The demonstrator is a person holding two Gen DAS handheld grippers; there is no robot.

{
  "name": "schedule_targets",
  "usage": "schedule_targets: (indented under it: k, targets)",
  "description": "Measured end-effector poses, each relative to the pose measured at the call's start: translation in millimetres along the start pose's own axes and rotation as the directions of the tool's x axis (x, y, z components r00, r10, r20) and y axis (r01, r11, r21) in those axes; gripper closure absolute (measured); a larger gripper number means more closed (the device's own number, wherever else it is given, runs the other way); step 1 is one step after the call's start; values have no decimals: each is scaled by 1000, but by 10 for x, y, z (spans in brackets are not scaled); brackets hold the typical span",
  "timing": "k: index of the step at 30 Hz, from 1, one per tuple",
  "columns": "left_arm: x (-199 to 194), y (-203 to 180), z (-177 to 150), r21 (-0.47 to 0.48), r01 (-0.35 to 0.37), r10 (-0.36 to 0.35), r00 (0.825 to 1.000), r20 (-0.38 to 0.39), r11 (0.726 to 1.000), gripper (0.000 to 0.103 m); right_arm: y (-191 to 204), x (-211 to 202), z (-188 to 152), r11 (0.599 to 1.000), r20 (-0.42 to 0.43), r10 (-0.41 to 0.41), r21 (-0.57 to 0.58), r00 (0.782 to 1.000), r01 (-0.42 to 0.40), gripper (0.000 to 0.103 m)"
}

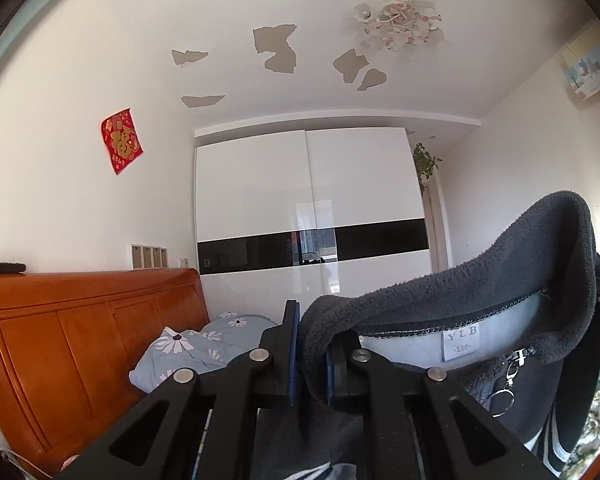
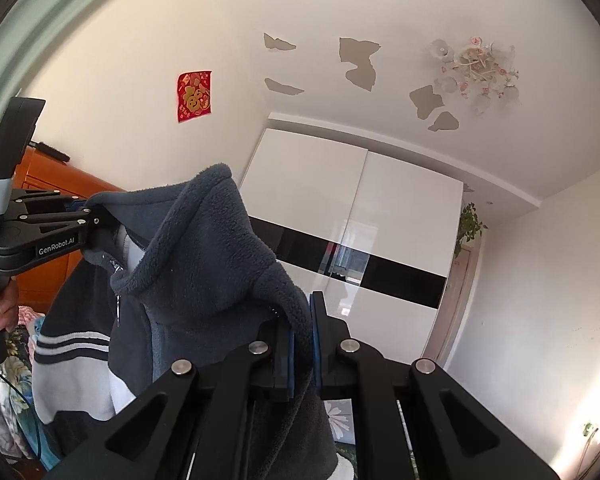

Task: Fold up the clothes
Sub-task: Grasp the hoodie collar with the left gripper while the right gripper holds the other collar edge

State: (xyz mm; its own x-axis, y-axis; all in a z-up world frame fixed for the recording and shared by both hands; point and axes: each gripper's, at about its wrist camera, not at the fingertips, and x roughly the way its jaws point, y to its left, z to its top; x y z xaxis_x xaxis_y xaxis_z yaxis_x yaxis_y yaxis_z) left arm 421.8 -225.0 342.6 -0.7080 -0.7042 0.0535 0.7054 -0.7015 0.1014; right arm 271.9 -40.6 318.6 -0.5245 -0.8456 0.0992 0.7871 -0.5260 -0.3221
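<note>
Both grippers [image 1: 312, 360] [image 2: 302, 354] pinch fuzzy dark fleece jacket [image 2: 216, 248].

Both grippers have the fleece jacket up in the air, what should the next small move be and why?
Probably lower it flat onto the bed: the left gripper and right gripper both pinch the collar of the dark grey fleece zip jacket, which hangs unfolded in the air.

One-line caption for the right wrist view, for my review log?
Right gripper and left gripper hold a dark fleece jacket up by its collar, facing a white wardrobe.
</note>
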Motion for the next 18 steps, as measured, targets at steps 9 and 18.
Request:
schedule_targets:
  k: [9,18]
  targets:
    - [1401,-299,-792,31,-3,10,976,-218,1000,90,-123,930,-571,999,-177,39,37,983,-33,96]
    - [3494,-636,-2890,-38,-14,-12,801,-599,999,91,84,2824,-2333,995,-556,93,86,826,-53,96]
